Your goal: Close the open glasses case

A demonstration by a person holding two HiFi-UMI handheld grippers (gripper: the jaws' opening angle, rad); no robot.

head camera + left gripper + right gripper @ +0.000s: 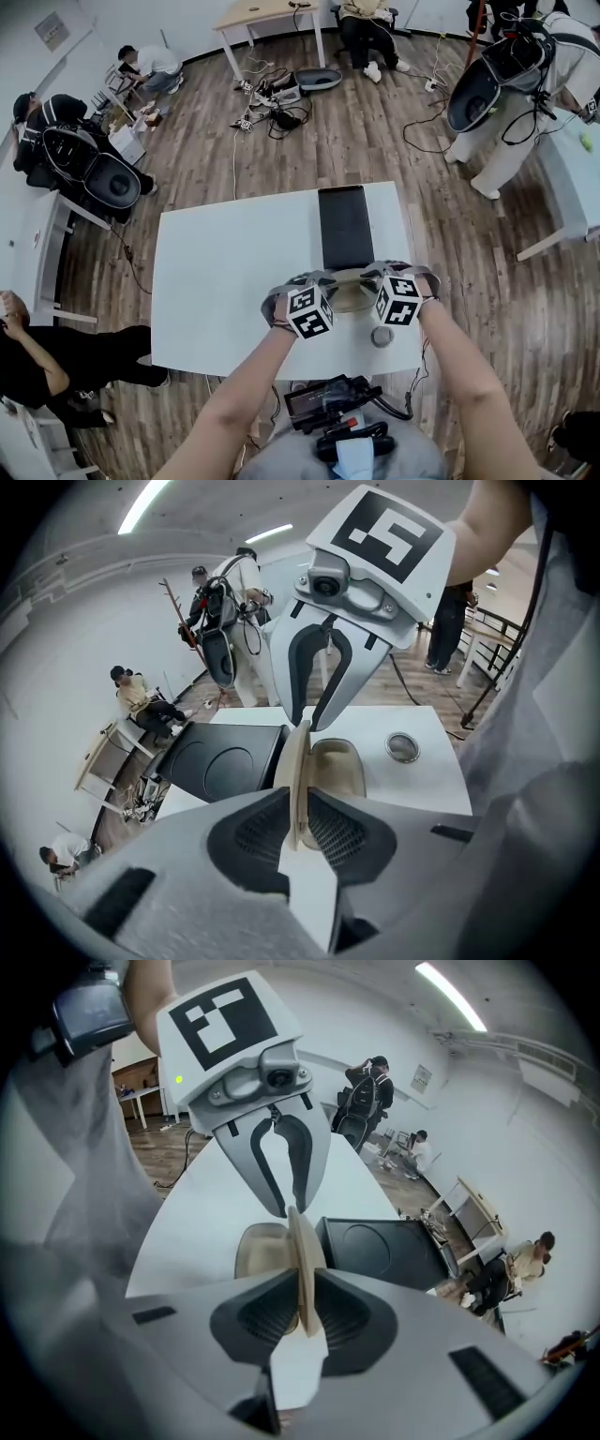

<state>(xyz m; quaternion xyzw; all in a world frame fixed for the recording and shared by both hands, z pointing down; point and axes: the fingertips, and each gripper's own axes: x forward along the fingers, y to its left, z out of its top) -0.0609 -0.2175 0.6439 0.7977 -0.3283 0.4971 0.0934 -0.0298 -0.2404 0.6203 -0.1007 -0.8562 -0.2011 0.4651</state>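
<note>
We have the beige glasses case (352,294) on the white table (216,281), touching the near end of the black flat box (345,225). Its lid (298,761) stands upright on edge beside the open tray. The left gripper (300,822) is almost closed, its pads pinching one end of that thin lid. The right gripper (306,1305) clamps the opposite end the same way.

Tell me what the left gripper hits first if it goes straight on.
The left gripper already clamps the lid; straight along it, probably the right gripper, whose tips hold the far end.
</note>
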